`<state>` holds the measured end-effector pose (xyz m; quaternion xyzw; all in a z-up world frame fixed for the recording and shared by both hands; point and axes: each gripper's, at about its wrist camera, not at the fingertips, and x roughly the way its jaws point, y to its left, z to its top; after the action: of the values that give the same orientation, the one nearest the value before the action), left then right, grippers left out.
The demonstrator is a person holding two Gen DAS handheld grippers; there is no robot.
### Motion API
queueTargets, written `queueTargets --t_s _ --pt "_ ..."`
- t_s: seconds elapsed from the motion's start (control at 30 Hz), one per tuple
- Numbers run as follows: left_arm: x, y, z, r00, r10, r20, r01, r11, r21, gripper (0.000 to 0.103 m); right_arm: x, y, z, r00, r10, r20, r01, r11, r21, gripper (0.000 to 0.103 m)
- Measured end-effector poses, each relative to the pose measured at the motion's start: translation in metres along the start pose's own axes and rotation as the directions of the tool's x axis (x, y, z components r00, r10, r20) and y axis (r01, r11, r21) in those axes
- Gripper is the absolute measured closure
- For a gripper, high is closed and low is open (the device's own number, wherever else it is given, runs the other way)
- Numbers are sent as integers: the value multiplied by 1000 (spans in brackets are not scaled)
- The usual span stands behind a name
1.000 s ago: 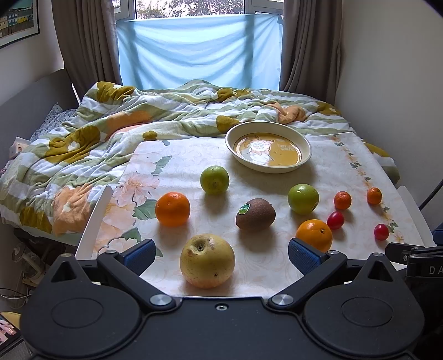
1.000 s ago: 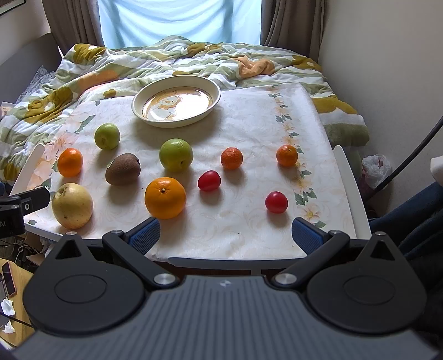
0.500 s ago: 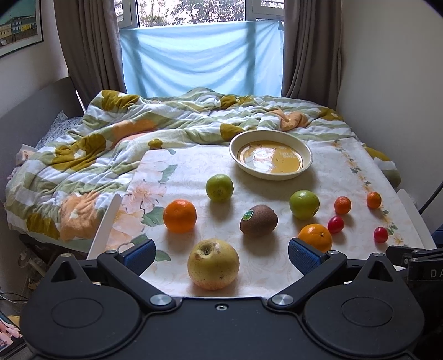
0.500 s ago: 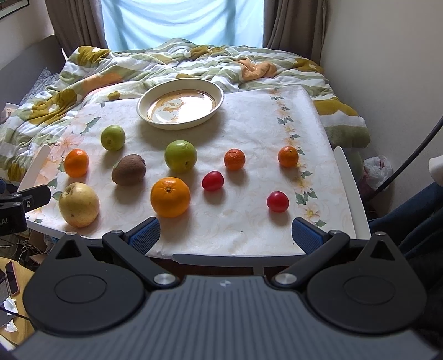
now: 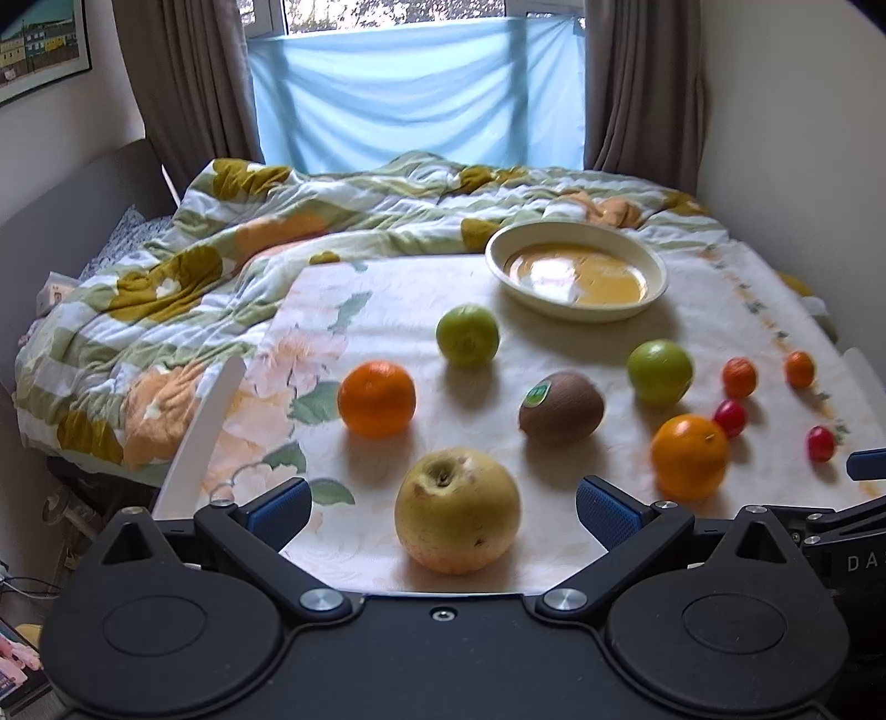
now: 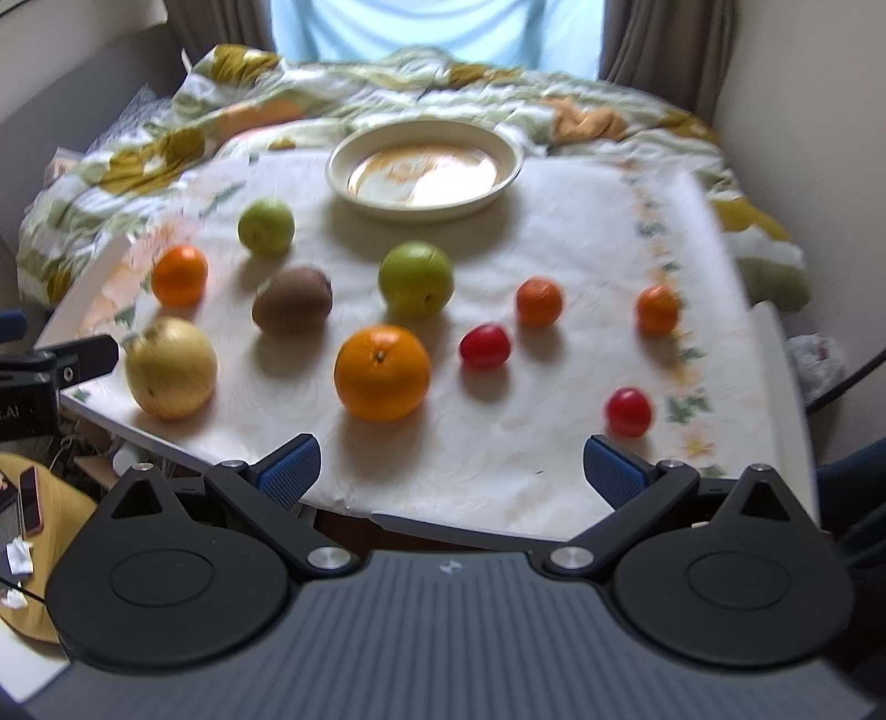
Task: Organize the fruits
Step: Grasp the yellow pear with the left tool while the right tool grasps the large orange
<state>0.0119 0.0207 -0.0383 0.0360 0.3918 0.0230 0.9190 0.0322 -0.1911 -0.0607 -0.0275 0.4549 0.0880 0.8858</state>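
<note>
Loose fruit is spread singly over the floral-clothed table [image 6: 554,476], leaving the cream ceramic bowl [image 6: 425,206] at the far edge unfilled. The brown kiwi [image 5: 560,409], lying mid-table, has its long axis level, stickered end leftward. Left gripper [image 5: 440,508] and right gripper [image 6: 451,464] are held spread, gripping nothing.

1. A window [image 5: 410,14] at the far wall is covered below by a pale blue cloth [image 5: 415,97], and daylight comes through it.
2. Brown curtains [image 5: 188,88] hang at both sides.
3. A bed with a rumpled floral quilt [image 5: 183,277] lies beneath.
4. The walls are off-white; a framed picture [image 5: 39,47] hangs on the left one.
5. The table wears a flowered tablecloth [image 5: 354,332].
</note>
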Motion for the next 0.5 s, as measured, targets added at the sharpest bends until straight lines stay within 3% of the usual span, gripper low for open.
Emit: queueTargets --t_s 0.27,0.5 --pt "38 4 -17 1000 10 -21 -10 1000 -20 1 41 5 -4 997 73 21 -71 996 -55 0" --pt "58 -1 -20 1000 5 -29 -5 1000 -25 9 61 15 -4 992 107 59 -99 987 -126 0"
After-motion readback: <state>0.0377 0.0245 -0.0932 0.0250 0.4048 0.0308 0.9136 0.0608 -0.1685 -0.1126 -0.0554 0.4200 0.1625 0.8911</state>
